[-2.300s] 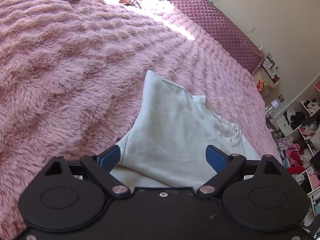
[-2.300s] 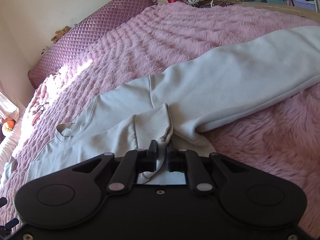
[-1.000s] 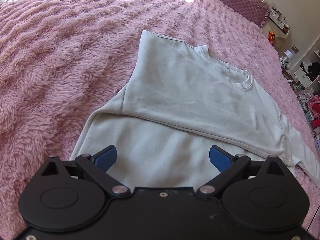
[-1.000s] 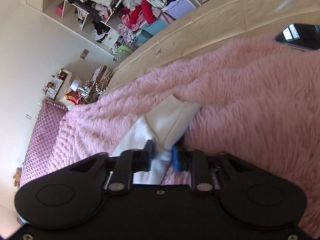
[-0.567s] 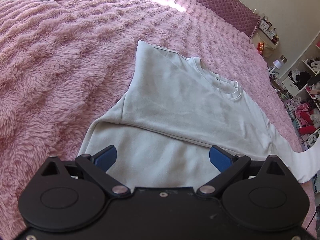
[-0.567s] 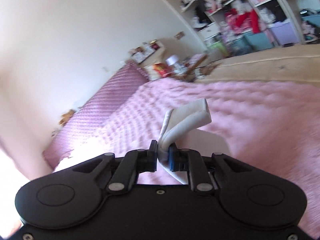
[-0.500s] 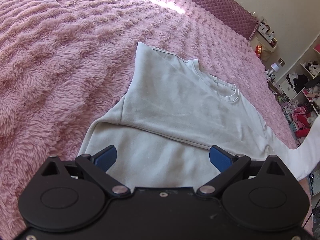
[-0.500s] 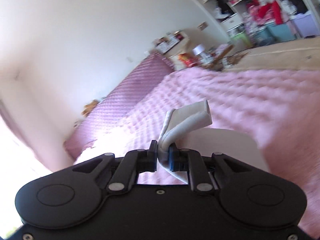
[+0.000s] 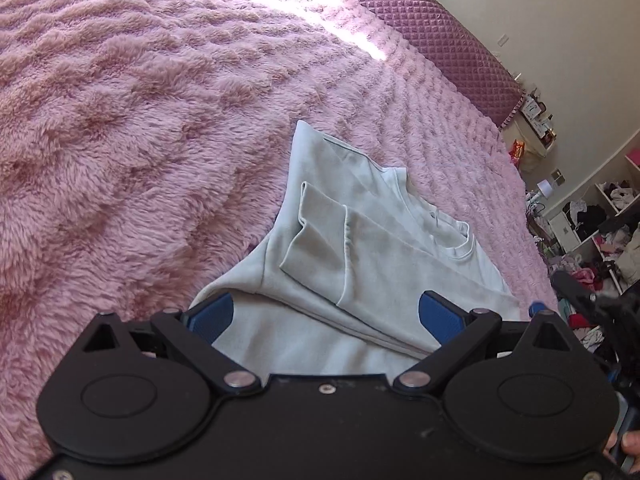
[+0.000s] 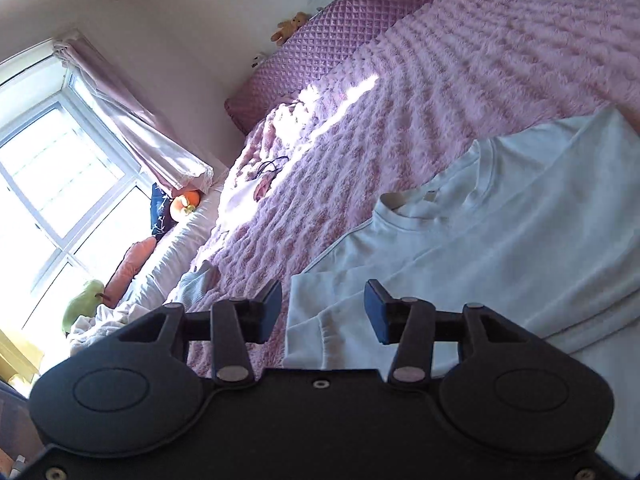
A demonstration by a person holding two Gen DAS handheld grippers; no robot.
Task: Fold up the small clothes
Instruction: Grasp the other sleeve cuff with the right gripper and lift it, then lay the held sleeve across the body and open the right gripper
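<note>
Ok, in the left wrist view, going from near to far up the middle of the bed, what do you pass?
Open left tongs → sweatshirt body → folded-over sleeve cuff → fluffy pink blanket → quilted purple headboard cushion.

Right gripper [image 10: 322, 310] with jaws just parted, ribbed cuff [image 10: 316, 340] of white cotton sweatshirt [image 10: 520, 232] loose between them, on fluffy pink bed blanket [image 10: 460, 68].
</note>
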